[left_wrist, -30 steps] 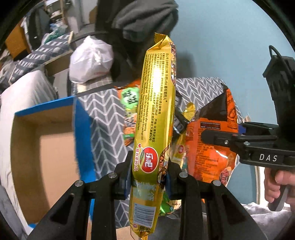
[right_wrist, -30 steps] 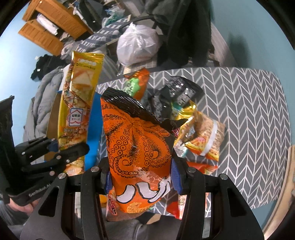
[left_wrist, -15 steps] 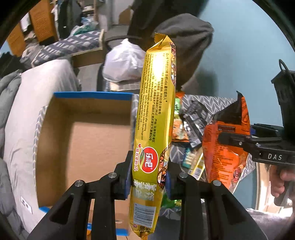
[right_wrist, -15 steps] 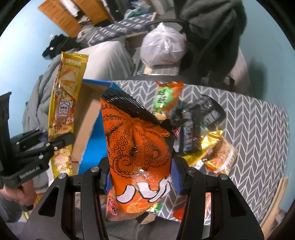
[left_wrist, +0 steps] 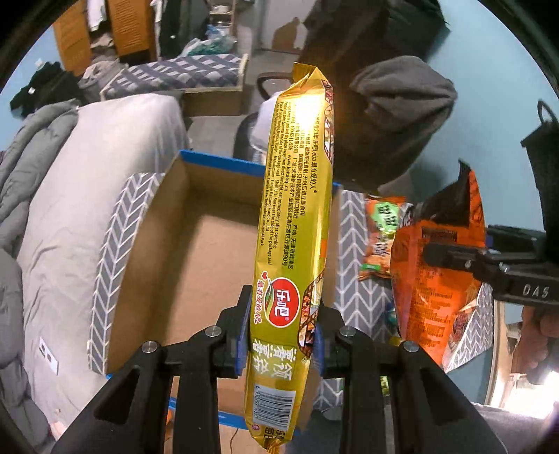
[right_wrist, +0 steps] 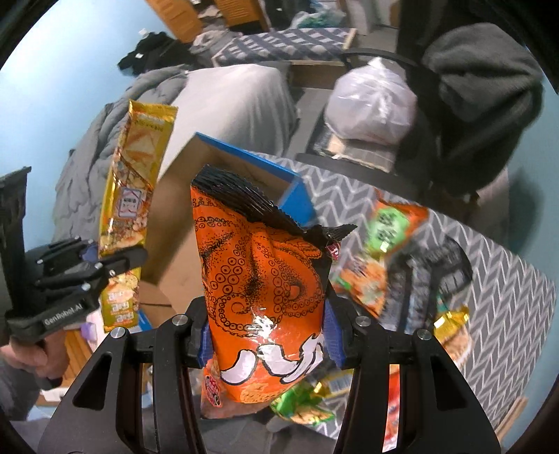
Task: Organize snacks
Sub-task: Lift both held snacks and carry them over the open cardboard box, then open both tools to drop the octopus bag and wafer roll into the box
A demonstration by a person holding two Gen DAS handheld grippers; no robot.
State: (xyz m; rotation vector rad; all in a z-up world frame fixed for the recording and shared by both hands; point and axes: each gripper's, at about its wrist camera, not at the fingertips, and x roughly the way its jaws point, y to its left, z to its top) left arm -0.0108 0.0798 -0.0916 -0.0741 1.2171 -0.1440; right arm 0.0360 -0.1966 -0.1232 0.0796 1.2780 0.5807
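Note:
My left gripper [left_wrist: 281, 335] is shut on a long gold snack pack [left_wrist: 297, 209], held upright over the open cardboard box [left_wrist: 195, 251] with blue rims. The same gold snack pack [right_wrist: 134, 195] and the left gripper [right_wrist: 111, 269] show at the left of the right wrist view. My right gripper [right_wrist: 267, 335] is shut on an orange octopus-print snack bag [right_wrist: 262, 286], also seen as the orange snack bag [left_wrist: 440, 265] to the right of the box. Several loose snack packs [right_wrist: 384, 251] lie on the chevron-patterned table [right_wrist: 496, 279].
A grey bedding pile [left_wrist: 70, 195] lies left of the box. A white plastic bag [right_wrist: 374, 104] sits on a chair beyond the table, under dark clothing [left_wrist: 394, 115]. Wooden shelves [left_wrist: 101, 31] stand at the back. A hand [right_wrist: 31, 356] grips the left tool's handle.
Both grippers have swung left from over the table toward the box, rolling as they went. The box now fills the middle of the left wrist view. Both packs stay gripped.

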